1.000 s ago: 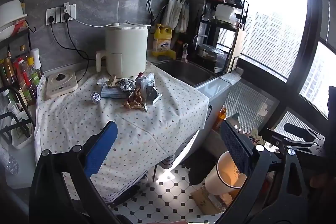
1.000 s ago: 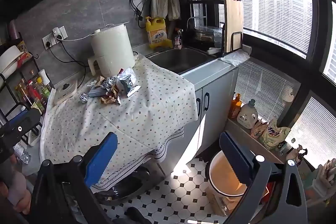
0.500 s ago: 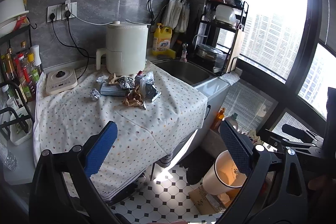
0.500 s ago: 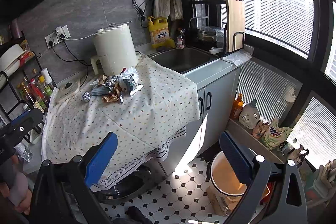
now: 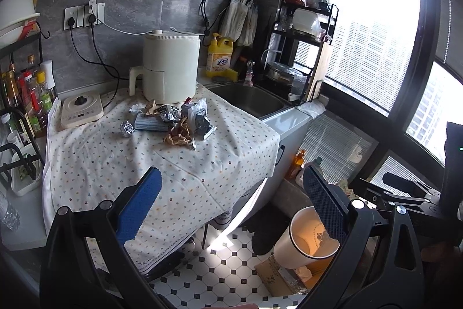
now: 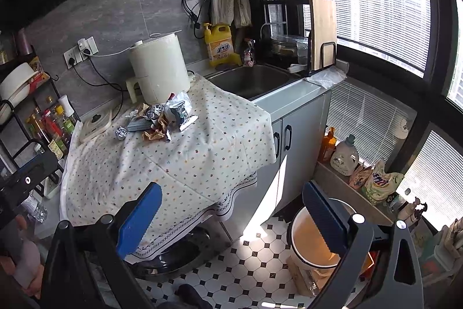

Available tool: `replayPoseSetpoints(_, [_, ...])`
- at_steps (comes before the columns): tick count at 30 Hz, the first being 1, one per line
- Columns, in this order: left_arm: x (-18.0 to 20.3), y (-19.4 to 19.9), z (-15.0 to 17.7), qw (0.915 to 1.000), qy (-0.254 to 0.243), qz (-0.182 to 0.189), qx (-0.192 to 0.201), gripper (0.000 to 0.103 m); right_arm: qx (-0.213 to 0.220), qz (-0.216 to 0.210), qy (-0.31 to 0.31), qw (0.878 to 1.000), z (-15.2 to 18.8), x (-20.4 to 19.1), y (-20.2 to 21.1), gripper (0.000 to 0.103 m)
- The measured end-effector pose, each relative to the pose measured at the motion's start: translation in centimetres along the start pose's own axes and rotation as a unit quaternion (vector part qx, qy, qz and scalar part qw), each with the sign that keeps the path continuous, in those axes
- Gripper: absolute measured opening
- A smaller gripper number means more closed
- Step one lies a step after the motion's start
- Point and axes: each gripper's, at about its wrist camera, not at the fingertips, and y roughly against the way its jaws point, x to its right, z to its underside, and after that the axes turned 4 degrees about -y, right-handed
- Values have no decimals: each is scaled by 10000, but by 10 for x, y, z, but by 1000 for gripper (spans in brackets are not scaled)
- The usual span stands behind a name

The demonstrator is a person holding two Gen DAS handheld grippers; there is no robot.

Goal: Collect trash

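Both grippers, left [image 5: 231, 201] and right [image 6: 231, 210], spread wide, empty. Trash pile [image 5: 173, 120] on dotted cloth [image 5: 202, 164] ahead; bin [image 6: 312, 245] below right finger.

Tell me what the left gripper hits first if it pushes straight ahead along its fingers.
Probably the spotted tablecloth near the counter's front corner: the left gripper, open and empty, points there. The trash pile sits farther back. Depth is unclear in this fisheye view.
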Motion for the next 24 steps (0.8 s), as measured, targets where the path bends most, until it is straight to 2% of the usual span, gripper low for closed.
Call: replayPoseSetpoints(24, [1, 0, 2, 9999, 13, -38, -99, 97, -115, 36, -21, 9999, -4, 13, -5, 95])
